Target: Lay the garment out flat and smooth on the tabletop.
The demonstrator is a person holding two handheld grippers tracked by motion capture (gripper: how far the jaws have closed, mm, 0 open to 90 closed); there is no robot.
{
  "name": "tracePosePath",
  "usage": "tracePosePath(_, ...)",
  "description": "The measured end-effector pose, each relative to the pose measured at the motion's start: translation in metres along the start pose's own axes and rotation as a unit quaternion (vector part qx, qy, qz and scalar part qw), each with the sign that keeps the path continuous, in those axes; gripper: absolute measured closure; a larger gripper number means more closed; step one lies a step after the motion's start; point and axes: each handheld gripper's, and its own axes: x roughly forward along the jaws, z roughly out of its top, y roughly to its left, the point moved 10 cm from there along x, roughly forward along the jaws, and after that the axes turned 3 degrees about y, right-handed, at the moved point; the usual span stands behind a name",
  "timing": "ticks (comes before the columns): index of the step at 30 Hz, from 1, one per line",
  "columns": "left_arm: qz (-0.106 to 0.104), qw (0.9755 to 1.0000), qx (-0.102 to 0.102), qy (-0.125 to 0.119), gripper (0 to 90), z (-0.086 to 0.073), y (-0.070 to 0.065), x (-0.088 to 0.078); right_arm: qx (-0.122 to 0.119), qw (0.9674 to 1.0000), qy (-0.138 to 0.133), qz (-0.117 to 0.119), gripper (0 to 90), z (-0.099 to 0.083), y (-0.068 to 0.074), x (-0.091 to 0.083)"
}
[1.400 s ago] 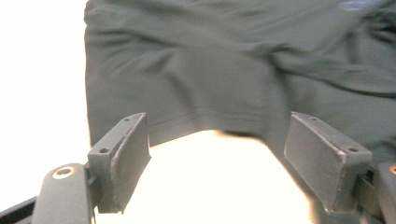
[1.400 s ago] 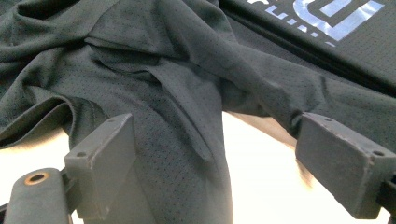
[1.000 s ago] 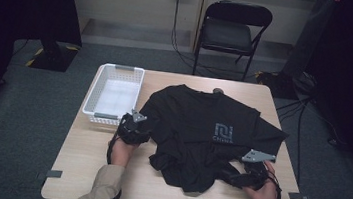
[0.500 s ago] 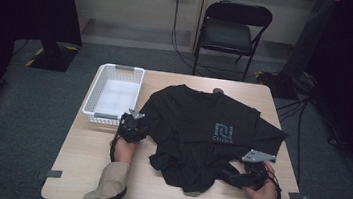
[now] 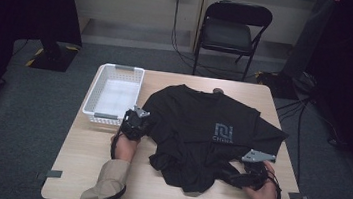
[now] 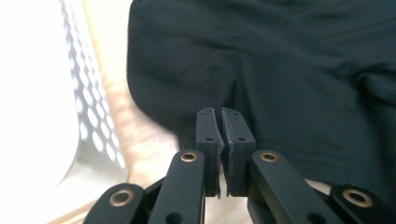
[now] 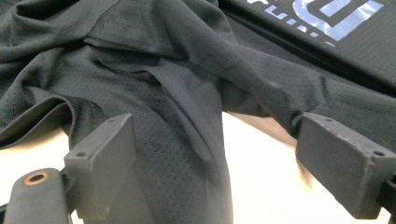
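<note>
While the black T-shirt (image 5: 205, 138) lies crumpled over the middle of the wooden table (image 5: 81, 169), both hands work at its edges. From the high view the shirt spreads from the table centre toward 3 o'clock, with its grey printed logo (image 5: 223, 133) facing up and its lower part bunched toward 6 o'clock.

At 9 o'clock of the shirt, the left gripper (image 5: 136, 122) sits at the cloth's left edge, just beside the white basket (image 5: 99, 96). Its jaws have just been closing, and in the left gripper view the two pads (image 6: 208, 128) now stand pressed together, with the shirt's edge (image 6: 187, 112) directly in front of them. A thin piece of cloth may be pinched between them, but I cannot tell this for sure.

At 5 o'clock of the shirt, the right gripper (image 5: 236, 177) lies low on the table, held by the right hand (image 5: 262, 187). In the right gripper view its jaws stand wide apart, and a fold of the shirt (image 7: 187, 116) lies between them without being pressed.

The basket stands at 10 o'clock on the table.
</note>
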Motion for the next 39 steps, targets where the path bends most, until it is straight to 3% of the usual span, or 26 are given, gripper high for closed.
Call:
tracePosePath(5,-0.007,0.9999,0.002,0.007,85.5,0.003,-0.006,0.002,0.0,1.0,0.0,0.0,11.1,0.0,0.0,0.0)
tracePosePath(8,-0.019,0.9997,-0.001,0.017,73.4,-0.006,-0.012,0.011,0.0,1.0,0.0,0.0,11.1,0.0,0.0,0.0)
tracePosePath(10,-0.02,0.9997,-0.013,0.01,63.5,-0.009,-0.011,0.012,0.0,1.0,0.0,0.0,11.1,0.0,0.0,0.0)
tracePosePath(13,-0.013,0.9995,-0.027,-0.012,60.1,-0.008,-0.005,0.003,0.0,1.0,0.0,0.0,11.1,0.0,0.0,0.0)
tracePosePath(17,0.003,0.9991,-0.037,-0.019,61.1,-0.011,0.008,-0.008,0.001,1.0,0.0,-0.001,10.9,0.0,0.0,0.0)
tracePosePath(23,0.036,0.9973,-0.064,0.001,62.3,-0.029,0.028,0.0,0.002,1.0,0.001,-0.002,10.6,0.0,0.0,0.0)
tracePosePath(29,0.023,0.9969,-0.075,0.007,59.0,-0.035,0.022,0.01,0.002,1.0,0.001,-0.002,10.6,0.0,0.0,0.0)
tracePosePath(31,0.014,0.9967,-0.08,0.006,64.0,-0.034,0.019,0.011,0.002,1.0,0.001,-0.002,10.6,0.0,0.0,0.0)
tracePosePath(32,0.006,0.9969,-0.078,0.009,69.2,-0.034,0.017,0.011,0.002,1.0,0.001,-0.002,10.6,0.0,0.0,0.0)
tracePosePath(35,0.006,0.9978,-0.064,0.015,86.8,-0.032,0.013,0.012,0.002,1.0,0.001,-0.002,10.7,0.0,0.0,0.0)
tracePosePath(39,0.011,0.9985,-0.051,0.018,87.9,-0.026,0.012,0.009,0.002,1.0,0.001,-0.002,10.6,0.0,0.0,0.0)
